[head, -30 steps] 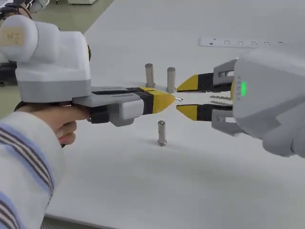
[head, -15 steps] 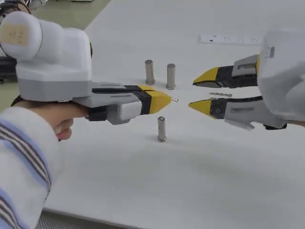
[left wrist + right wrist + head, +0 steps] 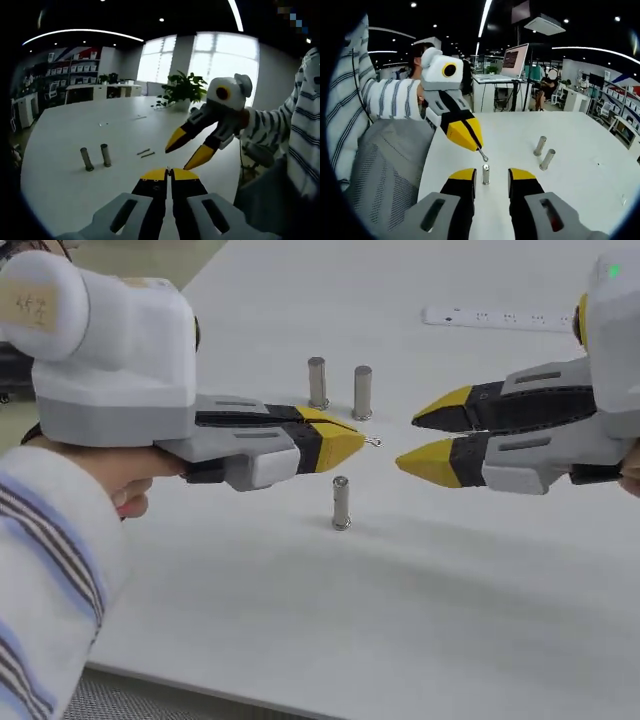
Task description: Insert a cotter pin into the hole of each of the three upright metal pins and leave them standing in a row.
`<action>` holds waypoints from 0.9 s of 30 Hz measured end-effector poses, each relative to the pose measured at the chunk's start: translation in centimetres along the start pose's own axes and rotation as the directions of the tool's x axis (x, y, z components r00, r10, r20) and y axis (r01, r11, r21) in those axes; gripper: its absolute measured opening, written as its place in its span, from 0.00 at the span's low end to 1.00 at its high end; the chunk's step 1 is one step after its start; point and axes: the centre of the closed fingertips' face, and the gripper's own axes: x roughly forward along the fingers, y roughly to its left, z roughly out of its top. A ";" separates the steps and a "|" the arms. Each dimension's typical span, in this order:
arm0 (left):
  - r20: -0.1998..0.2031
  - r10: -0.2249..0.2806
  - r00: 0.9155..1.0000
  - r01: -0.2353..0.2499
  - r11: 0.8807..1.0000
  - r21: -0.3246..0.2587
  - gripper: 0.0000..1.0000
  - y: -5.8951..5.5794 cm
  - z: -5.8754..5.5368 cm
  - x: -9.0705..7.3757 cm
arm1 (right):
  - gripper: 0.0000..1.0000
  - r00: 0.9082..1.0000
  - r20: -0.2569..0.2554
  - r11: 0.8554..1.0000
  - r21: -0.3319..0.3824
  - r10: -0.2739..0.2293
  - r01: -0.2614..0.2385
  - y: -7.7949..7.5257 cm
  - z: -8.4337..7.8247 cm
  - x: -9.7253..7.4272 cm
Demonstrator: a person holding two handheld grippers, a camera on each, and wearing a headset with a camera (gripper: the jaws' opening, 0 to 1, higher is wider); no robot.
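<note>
Here, seen from beside the white surface (image 3: 450, 620): the left hand-held gripper (image 3: 356, 443) has its yellow-tipped jaws pressed together on a small silver wire cotter pin (image 3: 372, 442), whose looped end juts just past the tips. The cotter pin's long axis lies level, in line with the jaws. It aims at the right hand-held gripper (image 3: 407, 443), whose jaws stand apart with nothing between them.

A single short grey upright metal pin (image 3: 341, 502) stands on the surface below the cotter pin. In the right gripper view the wire's end hangs just above that pin's top, apart from it. Farther back, two more grey upright metal pins (image 3: 317, 382) stand side by side, well apart from the single one. None of the three appears to carry a cotter pin yet. Some spare cotter pins (image 3: 145, 152) lie flat on the surface near the pair.

The left hand-held gripper is judged the nearer to the single pin, so the coming move turns on lowering the level wire to that pin's hole.

One second earlier the right hand-held gripper straddled the wire's end. It has since drawn back, leaving a clear gap between the two sets of tips.
</note>
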 end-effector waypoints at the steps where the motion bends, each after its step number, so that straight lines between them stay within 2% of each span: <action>1: -0.003 -0.004 1.000 0.004 1.000 0.018 0.00 -0.1 -0.1 0.0 | 0.21 1.000 0.002 1.000 0.011 0.013 -0.013 0.1 0.1 0.1; 6: -0.008 -0.020 1.000 0.021 0.997 0.079 0.00 -0.8 -0.2 -0.1 | 0.22 0.997 0.009 0.995 0.064 0.074 -0.075 1.1 0.4 0.3; 8: -0.008 -0.032 0.999 0.033 0.993 0.113 0.00 -1.1 -0.1 -0.1 | 0.22 0.995 0.010 0.992 0.077 0.095 -0.095 1.2 0.3 0.5; 9: -0.002 -0.038 0.999 0.038 0.988 0.149 0.00 -1.2 0.0 -0.1 | 0.22 0.994 0.009 0.991 0.081 0.105 -0.106 1.4 0.3 0.5; 13: -0.009 -0.052 0.999 0.053 0.985 0.165 0.00 -1.6 0.0 -0.2 | 0.20 0.988 0.008 0.984 0.099 0.151 -0.151 2.2 0.3 0.5; 17: -0.013 -0.088 0.996 0.089 0.976 0.198 0.00 -3.1 0.1 0.1 | 0.18 0.985 -0.009 0.979 0.113 0.170 -0.168 2.5 -0.1 0.5; 19: -0.008 -0.107 0.994 0.107 0.972 0.209 0.00 -2.6 0.0 -0.2 | 0.15 0.981 -0.011 0.974 0.116 0.195 -0.192 3.1 -0.3 0.5; 20: -0.005 -0.116 0.993 0.114 0.969 0.221 0.00 -2.8 0.1 -0.2 | 0.13 0.980 -0.011 0.974 0.116 0.200 -0.197 3.2 -0.3 0.5; 27: 0.002 -0.143 0.990 0.138 0.963 0.230 0.00 -3.2 0.3 0.0 | 0.04 0.971 0.001 0.962 0.139 0.238 -0.235 4.1 -0.2 0.4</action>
